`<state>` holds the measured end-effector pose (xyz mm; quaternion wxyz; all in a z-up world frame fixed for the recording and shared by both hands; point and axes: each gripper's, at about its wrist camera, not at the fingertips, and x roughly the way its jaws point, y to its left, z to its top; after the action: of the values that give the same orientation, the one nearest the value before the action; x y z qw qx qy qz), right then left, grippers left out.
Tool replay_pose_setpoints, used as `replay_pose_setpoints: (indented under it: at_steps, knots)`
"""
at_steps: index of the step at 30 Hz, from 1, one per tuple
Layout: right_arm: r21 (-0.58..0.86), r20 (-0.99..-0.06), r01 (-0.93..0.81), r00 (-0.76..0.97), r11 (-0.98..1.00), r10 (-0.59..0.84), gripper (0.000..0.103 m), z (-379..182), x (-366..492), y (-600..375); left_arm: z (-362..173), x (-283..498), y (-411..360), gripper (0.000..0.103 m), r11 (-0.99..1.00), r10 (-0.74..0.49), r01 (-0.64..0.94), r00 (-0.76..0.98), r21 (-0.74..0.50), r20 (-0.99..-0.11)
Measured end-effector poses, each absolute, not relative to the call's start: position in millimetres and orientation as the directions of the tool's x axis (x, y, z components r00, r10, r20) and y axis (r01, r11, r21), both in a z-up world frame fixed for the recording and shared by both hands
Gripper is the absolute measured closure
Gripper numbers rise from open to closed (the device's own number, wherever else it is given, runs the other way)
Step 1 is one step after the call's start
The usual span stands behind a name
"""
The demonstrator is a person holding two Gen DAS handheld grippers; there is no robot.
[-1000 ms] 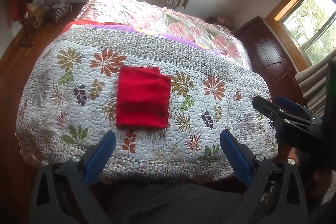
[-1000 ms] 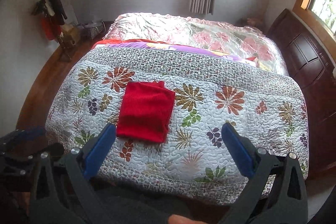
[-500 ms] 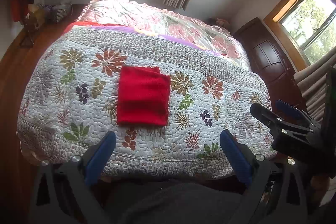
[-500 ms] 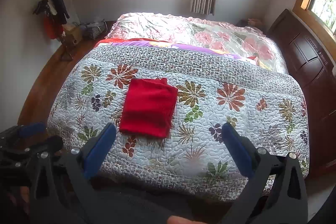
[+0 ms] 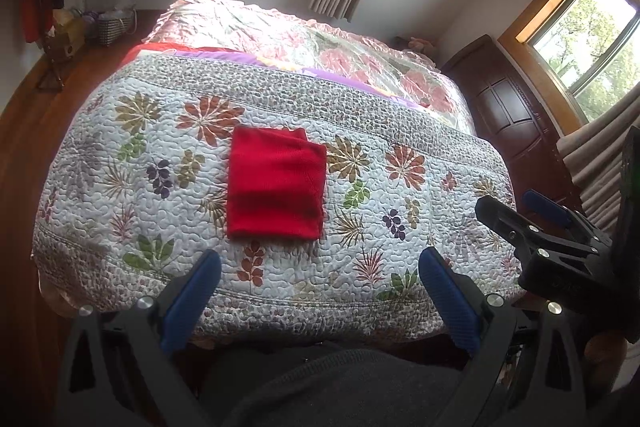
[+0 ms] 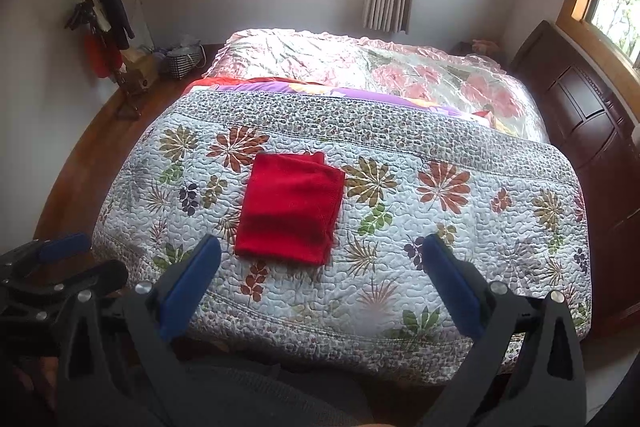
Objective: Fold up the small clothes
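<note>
A flowered quilt point(image 5: 400, 211) covers the bed's foot; a folded red cloth point(image 5: 276, 187) lies flat left of its middle, nearer the front edge. Left tongs point(image 5: 320, 279) and right tongs point(image 6: 322, 267) hang spread, empty, off that edge.

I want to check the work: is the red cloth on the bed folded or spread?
Folded. The red cloth lies as a compact rectangle on the quilt, with a lower layer's edge showing at its far side.

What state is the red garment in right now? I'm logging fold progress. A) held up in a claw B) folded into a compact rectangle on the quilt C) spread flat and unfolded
B: the red garment lies as a layered rectangle on the quilt, both claws clear.
</note>
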<state>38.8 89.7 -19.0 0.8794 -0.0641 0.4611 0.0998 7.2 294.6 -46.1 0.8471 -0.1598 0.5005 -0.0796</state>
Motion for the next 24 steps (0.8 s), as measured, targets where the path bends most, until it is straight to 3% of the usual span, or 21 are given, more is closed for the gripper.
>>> replay_pose_setpoints:
  at_steps: [24]
  knots:
    - [-0.011,-0.813,-0.236,0.568,0.972,0.129,0.003,-14.4,36.2,94.4,-40.0,5.5,294.1,0.004,0.944,-0.285,-0.003,0.498,-0.33,-0.819]
